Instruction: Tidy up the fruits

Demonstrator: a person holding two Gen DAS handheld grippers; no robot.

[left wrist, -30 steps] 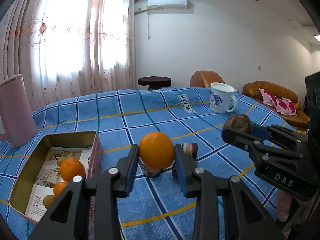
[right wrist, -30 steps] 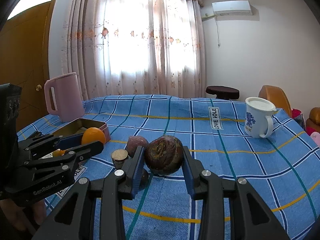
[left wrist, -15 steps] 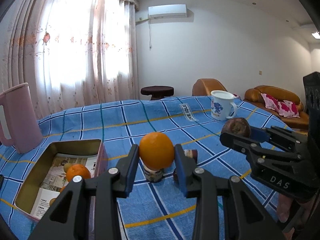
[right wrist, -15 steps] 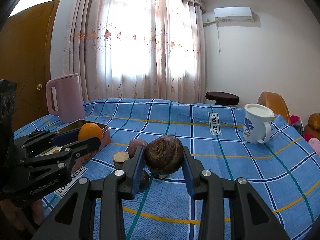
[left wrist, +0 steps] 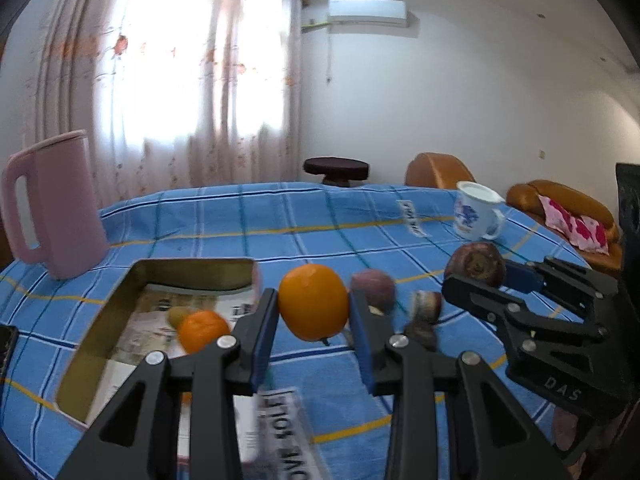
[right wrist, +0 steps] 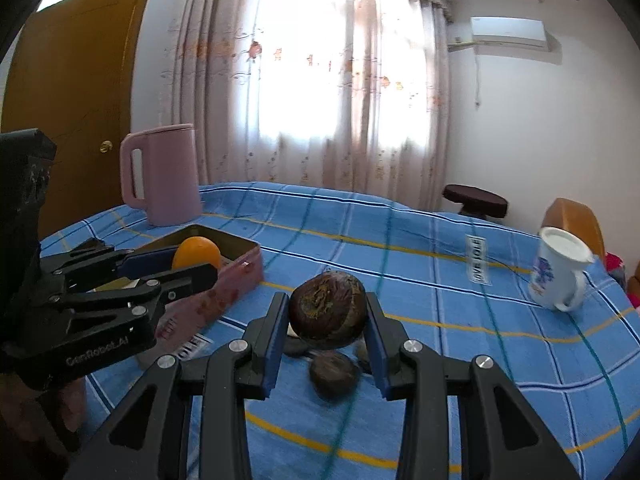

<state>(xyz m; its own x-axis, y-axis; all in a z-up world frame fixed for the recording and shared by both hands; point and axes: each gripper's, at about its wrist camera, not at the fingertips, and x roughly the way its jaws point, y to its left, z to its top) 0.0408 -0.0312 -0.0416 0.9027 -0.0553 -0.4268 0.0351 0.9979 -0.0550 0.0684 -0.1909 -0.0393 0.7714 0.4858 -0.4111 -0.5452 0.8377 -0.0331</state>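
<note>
Two grips | left gripper [left wrist: 314,320]: orange [left wrist: 313,301] | right gripper [right wrist: 327,330]: dark fruit [right wrist: 327,317], perhaps passionfruit

Tin [left wrist: 100,312] sits left on the table [left wrist: 280,216], a jug [left wrist: 56,208] behind it, fruit [left wrist: 202,330] inside; loose fruit [left wrist: 374,290] just right, mug [left wrist: 476,212] far right.

A round orange [left wrist: 313,301] is clamped in the air, near the tin box [left wrist: 192,266] that holds another orange [left wrist: 202,330] and a small yellowish fruit [left wrist: 177,315]. A dark brown wrinkled fruit [right wrist: 327,311] is also clamped above the cloth. A purple fruit [left wrist: 374,285] lies on the cloth.
</note>
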